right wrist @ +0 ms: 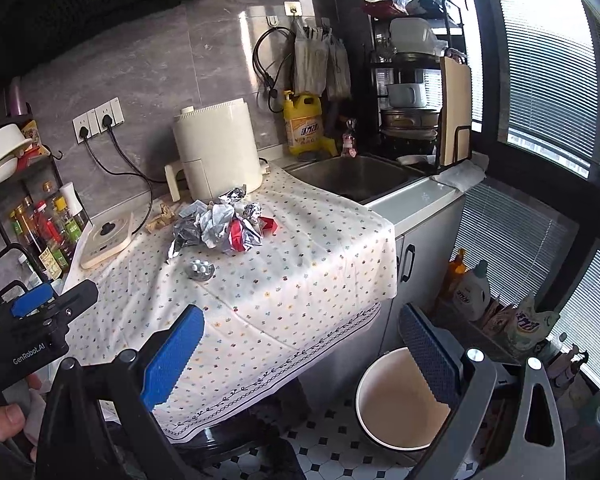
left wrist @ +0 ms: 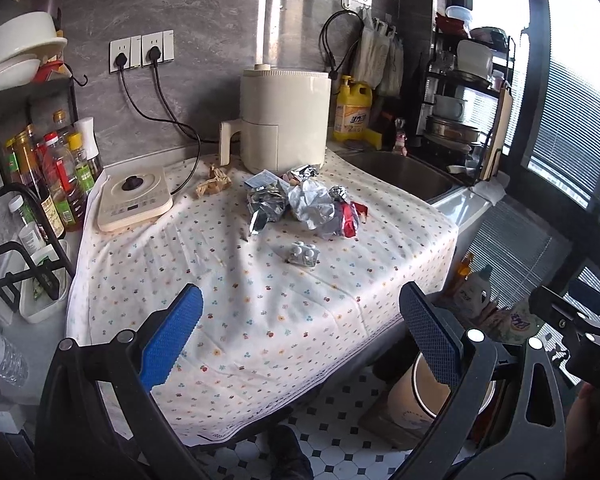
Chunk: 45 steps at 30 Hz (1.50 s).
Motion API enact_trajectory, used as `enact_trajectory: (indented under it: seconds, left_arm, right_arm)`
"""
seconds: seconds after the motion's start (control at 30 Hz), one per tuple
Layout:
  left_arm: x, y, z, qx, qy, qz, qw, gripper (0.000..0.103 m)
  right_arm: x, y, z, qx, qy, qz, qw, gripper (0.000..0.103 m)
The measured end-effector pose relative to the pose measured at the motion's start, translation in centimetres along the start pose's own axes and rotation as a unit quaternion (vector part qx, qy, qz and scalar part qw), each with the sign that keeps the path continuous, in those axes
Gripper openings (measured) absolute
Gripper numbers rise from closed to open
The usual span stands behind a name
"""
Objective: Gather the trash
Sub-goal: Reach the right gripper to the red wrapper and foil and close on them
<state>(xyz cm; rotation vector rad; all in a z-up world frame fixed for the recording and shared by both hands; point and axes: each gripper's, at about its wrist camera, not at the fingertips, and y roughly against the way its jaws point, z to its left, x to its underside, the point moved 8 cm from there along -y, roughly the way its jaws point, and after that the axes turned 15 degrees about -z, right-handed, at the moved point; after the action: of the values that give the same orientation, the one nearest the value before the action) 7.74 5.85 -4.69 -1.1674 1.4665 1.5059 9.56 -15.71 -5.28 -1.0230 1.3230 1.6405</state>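
Note:
A heap of crumpled foil and red-and-silver wrappers (left wrist: 304, 204) (right wrist: 220, 224) lies mid-counter on the flowered cloth (left wrist: 260, 312) (right wrist: 300, 280). In front of it sits a small pill blister pack (left wrist: 303, 255) (right wrist: 200, 269), and behind it to the left a scrap of crumpled brown paper (left wrist: 214, 182) (right wrist: 162, 218). A cream trash bin (left wrist: 416, 396) (right wrist: 396, 400) stands on the floor, right of the counter. My left gripper (left wrist: 300, 332) is open and empty above the cloth's near edge. My right gripper (right wrist: 300, 352) is open and empty over the counter's corner, its right finger above the bin.
A cream air fryer (left wrist: 284, 120) and an induction hob (left wrist: 134, 198) stand behind the trash. Sauce bottles (left wrist: 56, 176) line the left side. A sink (left wrist: 404, 176), a yellow detergent bottle (left wrist: 352, 110) and a dish rack (left wrist: 468, 100) are at the right. Cleaning bottles (right wrist: 472, 292) stand by the window.

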Motion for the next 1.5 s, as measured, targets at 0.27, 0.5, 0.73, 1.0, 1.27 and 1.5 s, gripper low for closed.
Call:
enact_trajectory:
  seconds: [0.27,0.5,0.73,1.0,1.27,1.5]
  left_arm:
    - [-0.5,-4.8,3.0,-0.023,0.027,0.013,0.9993,0.088]
    - [-1.2,-10.0,4.3,-0.027,0.039,0.028,0.9985,0.074]
    - [-1.4,-15.7,5.3,-0.026,0.047,0.051,0.9973,0.060]
    - [-0.3,-21.3,6.3,-0.023,0.049,0.082,0.9951,0.049]
    - [1.4,-26.1,6.4,-0.017,0.037,0.114,0.9926,0.046]
    - [2.8,-29.1,6.5,-0.013,0.030,0.139,0.9897,0.044]
  right_arm:
    - [-0.6,-5.2,2.1,-0.022,0.012,0.017,1.000,0.095]
    - [-1.9,-9.9,3.5,-0.033,0.024,0.027,0.999,0.088]
    - [-2.3,-15.1,5.1,-0.049,0.019,0.048,0.997,0.082]
    - [-1.3,-20.2,6.6,-0.066,0.015,0.077,0.995,0.075]
    - [0.1,-24.5,7.5,-0.070,0.007,0.098,0.993,0.071]
    - [1.1,-27.0,8.3,-0.077,0.012,0.116,0.990,0.070]
